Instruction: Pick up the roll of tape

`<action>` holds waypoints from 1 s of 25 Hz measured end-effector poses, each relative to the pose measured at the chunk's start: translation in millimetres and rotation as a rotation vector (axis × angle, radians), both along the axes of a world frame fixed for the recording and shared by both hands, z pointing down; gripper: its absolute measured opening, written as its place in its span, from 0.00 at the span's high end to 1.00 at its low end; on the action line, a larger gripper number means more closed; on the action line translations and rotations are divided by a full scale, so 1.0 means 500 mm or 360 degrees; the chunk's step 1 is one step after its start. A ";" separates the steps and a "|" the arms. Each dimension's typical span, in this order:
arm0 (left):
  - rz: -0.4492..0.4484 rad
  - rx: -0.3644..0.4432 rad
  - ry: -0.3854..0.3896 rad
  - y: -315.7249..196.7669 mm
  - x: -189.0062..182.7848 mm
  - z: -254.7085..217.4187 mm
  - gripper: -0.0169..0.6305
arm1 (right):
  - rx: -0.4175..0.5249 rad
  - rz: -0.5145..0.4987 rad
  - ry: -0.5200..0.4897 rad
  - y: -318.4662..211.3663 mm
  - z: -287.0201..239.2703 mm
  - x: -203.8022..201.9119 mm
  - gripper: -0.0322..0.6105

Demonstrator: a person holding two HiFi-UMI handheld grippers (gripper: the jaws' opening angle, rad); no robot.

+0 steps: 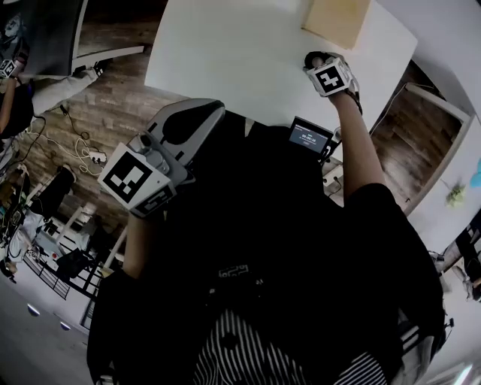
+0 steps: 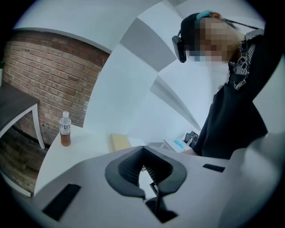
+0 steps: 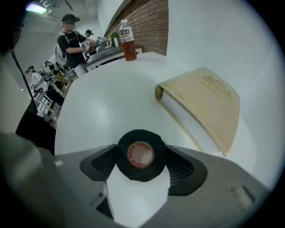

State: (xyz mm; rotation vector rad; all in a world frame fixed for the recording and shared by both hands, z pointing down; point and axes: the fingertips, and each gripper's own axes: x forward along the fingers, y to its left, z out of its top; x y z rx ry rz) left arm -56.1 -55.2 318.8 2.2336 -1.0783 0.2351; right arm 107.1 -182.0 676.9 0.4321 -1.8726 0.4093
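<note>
The roll of tape (image 3: pixel 142 135) is black with a reddish core and lies flat on the white table (image 3: pixel 102 102). My right gripper (image 3: pixel 141 156) points steeply down over it, and its two dark pads press the roll from left and right. The head view shows this gripper (image 1: pixel 325 69) at the table's near right part, with the roll mostly hidden under it. My left gripper (image 1: pixel 203 113) hangs off the table's near left edge. Its fingertips meet, and it holds nothing in the left gripper view (image 2: pixel 142 151).
A tan closed book (image 3: pixel 205 102) lies just right of the tape, at the table's far side (image 1: pixel 336 21). A bottle of brown drink (image 3: pixel 128 40) stands at a far table corner. A small screen device (image 1: pixel 310 137) sits by the person's chest. People stand at benches (image 3: pixel 69 35) beyond.
</note>
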 end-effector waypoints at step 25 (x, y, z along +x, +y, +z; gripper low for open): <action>0.0347 0.0205 0.0012 -0.069 0.012 -0.046 0.96 | -0.0087 0.0443 0.0026 0.071 -0.039 0.149 0.42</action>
